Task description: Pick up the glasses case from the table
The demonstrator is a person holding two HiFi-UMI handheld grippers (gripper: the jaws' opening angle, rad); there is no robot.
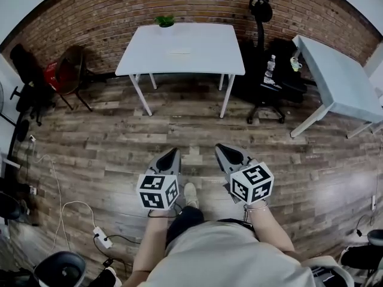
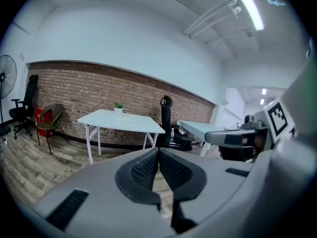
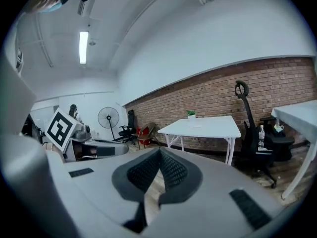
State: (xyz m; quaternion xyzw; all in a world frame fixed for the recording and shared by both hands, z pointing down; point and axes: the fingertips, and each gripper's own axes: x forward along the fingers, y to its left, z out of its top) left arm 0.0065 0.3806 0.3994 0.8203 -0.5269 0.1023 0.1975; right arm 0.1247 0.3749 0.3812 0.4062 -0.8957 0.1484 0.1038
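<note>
White rectangular table (image 1: 203,55) is set against the red brick wall (image 1: 119,11). Small green potted plant (image 1: 164,21) is placed at the table's rear edge, near its left corner. Flat pale glasses case (image 1: 179,52) is laid near the table's middle. Black office chair (image 1: 263,88) is stood right of the table, with a clear plastic bottle (image 1: 270,69) on it. Left gripper (image 1: 173,152) and right gripper (image 1: 220,148) are held side by side over the wooden plank floor (image 1: 119,142), well before the table.
</note>
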